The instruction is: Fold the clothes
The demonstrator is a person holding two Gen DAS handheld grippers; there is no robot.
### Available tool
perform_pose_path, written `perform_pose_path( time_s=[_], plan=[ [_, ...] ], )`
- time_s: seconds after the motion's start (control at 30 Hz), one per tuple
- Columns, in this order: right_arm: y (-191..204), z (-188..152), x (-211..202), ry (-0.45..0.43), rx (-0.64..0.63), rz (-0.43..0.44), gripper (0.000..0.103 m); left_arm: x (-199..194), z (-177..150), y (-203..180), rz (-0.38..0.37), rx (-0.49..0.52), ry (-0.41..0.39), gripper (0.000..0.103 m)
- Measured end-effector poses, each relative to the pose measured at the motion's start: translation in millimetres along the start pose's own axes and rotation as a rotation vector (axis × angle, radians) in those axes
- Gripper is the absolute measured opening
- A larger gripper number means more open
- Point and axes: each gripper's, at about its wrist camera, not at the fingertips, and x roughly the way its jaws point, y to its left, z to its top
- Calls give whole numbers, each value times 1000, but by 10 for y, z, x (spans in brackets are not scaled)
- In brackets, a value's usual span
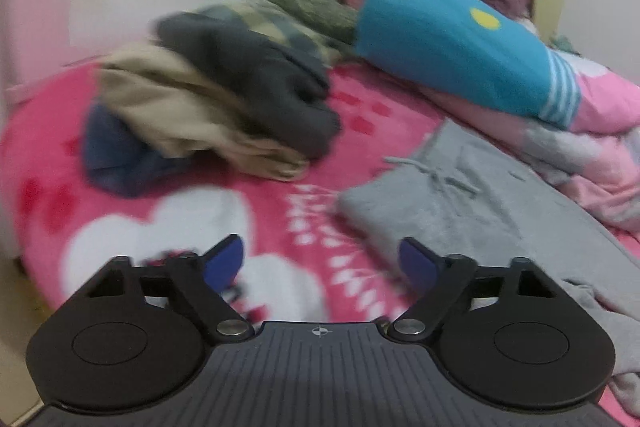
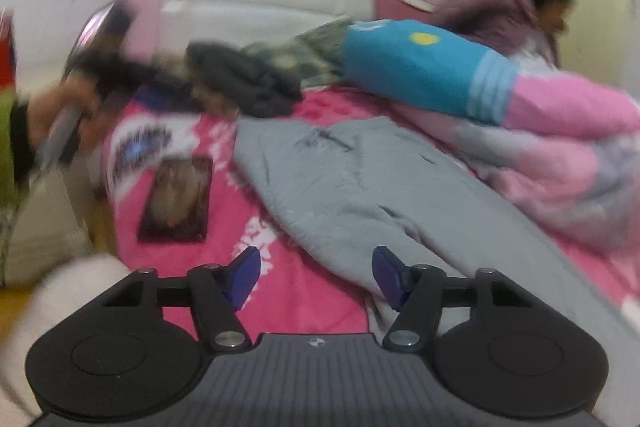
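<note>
Pink bedspread point(image 1: 348, 115) under grey trousers point(image 2: 340, 179)

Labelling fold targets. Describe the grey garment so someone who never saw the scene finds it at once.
Start at the bed with the pink patterned blanket. The grey sweatpants lie spread flat on it, between the heap of dark and beige clothes and the bundled pink quilt. They are the only garment laid out singly, plain light grey, with a drawstring at the waist.

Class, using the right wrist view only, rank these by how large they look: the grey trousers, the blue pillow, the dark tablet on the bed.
1. Grey trousers, though nearness enlarges them.
2. Blue pillow.
3. Dark tablet.
</note>
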Motion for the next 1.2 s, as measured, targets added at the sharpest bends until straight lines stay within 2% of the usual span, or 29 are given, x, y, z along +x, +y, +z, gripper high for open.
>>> perform_pose_path(
  time_s=[0.1, 0.23, 0.3, 0.33, 0.37, 0.4, 0.43, 0.5, 0.63, 0.67, 0.77, 0.83, 0.9, 1.0, 1.07, 1.13, 1.2],
  plan=[
    [208, -7, 315, 6, -135, -9, 52, 258, 89, -123, -35, 29, 42, 62],
    [400, -71, 665, 9, -273, -28, 43, 495, 158, -236, -57, 72, 78, 54],
    [435, -110, 830, 21, -324, -58, 36, 557, 161, -296, -63, 102, 90, 45],
    [403, -114, 893, 33, -326, -62, 22, 570, 166, -321, -66, 113, 96, 36],
    [367, -114, 950, 44, -325, -64, 9, 578, 173, -345, -67, 123, 101, 32],
    [297, -86, 958, 43, -296, -48, 8, 586, 179, -368, -69, 132, 106, 30],
    [217, -53, 964, 41, -258, -27, 6, 583, 197, -392, -71, 141, 103, 23],
    [-114, 82, 934, 26, -42, 73, 5, 573, 247, -419, -91, 146, 95, 18],
    [-898, 98, 1055, 13, 432, 201, 5, 659, 330, -498, -112, 136, 100, 18],
    [-1055, 53, 1120, 22, 527, 219, 5, 692, 333, -528, -110, 142, 102, 18],
    [-1317, -143, 1300, 61, 703, 194, 6, 788, 313, -588, -97, 156, 117, 18],
    [-1370, -226, 1288, 54, 757, 191, 7, 814, 308, -579, -86, 158, 122, 18],
    [-1294, -196, 1136, 9, 703, 186, 8, 791, 317, -542, -88, 152, 124, 20],
    [-968, -68, 906, -38, 463, 190, 18, 718, 347, -449, -83, 137, 135, 24],
    [-669, 5, 797, -46, 269, 192, 40, 678, 365, -378, -89, 117, 154, 30],
    [-335, 22, 784, -43, 62, 169, 43, 660, 366, -318, -99, 94, 179, 37],
    [-103, -6, 858, -21, -62, 124, 43, 658, 359, -272, -109, 74, 204, 41]
  ],
)
